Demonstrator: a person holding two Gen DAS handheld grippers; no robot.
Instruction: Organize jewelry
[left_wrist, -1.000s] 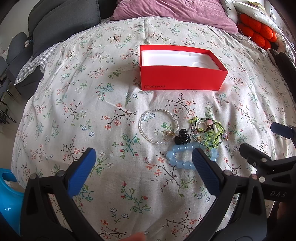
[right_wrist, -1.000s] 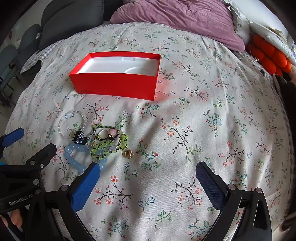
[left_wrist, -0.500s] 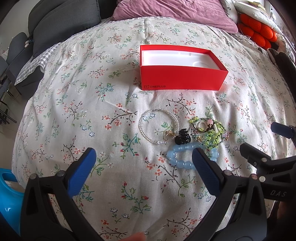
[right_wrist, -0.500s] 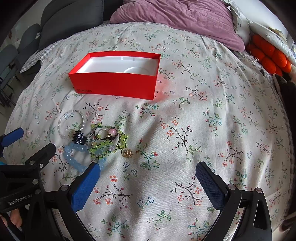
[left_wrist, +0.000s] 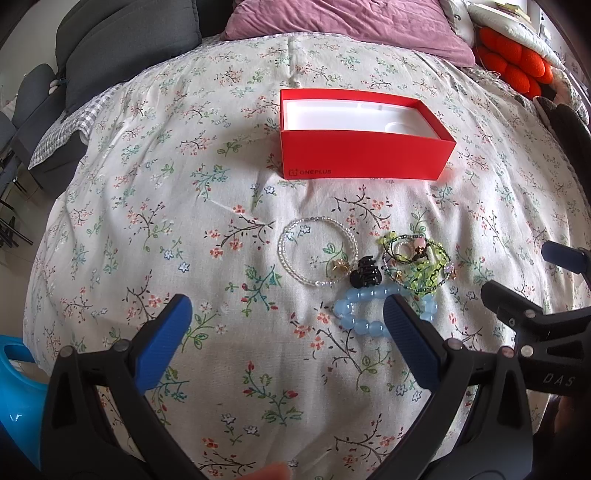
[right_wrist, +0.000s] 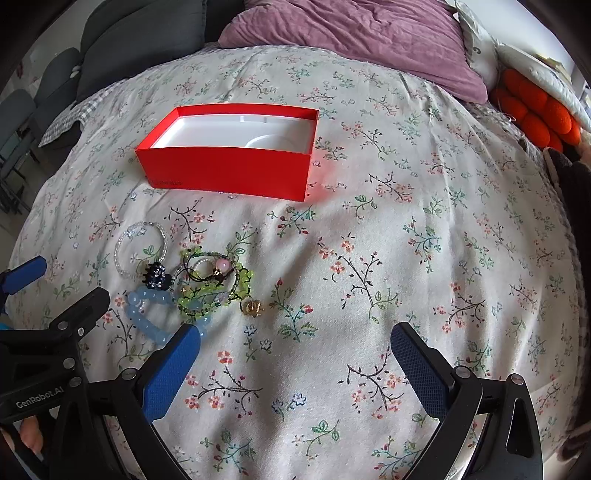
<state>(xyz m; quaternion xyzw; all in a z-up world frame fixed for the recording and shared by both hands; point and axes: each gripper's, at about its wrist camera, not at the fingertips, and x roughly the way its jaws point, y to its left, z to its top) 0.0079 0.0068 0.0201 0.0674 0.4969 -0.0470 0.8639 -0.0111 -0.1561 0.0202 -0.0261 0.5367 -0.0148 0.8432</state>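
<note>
An open red box with a white empty inside stands on the floral bedspread. In front of it lies a cluster of jewelry: a clear bead bracelet, a black hair claw, a blue bead bracelet, a green bead tangle and a small gold piece. My left gripper is open and empty, just short of the cluster. My right gripper is open and empty, to the right of the cluster.
A purple blanket and dark cushions lie at the far end of the bed. Orange cushions sit at the far right. A blue plastic thing is at the lower left edge.
The right gripper has crept slightly forward, so the cluster sits a little lower in its view. The left gripper has not moved. Both stay open.
</note>
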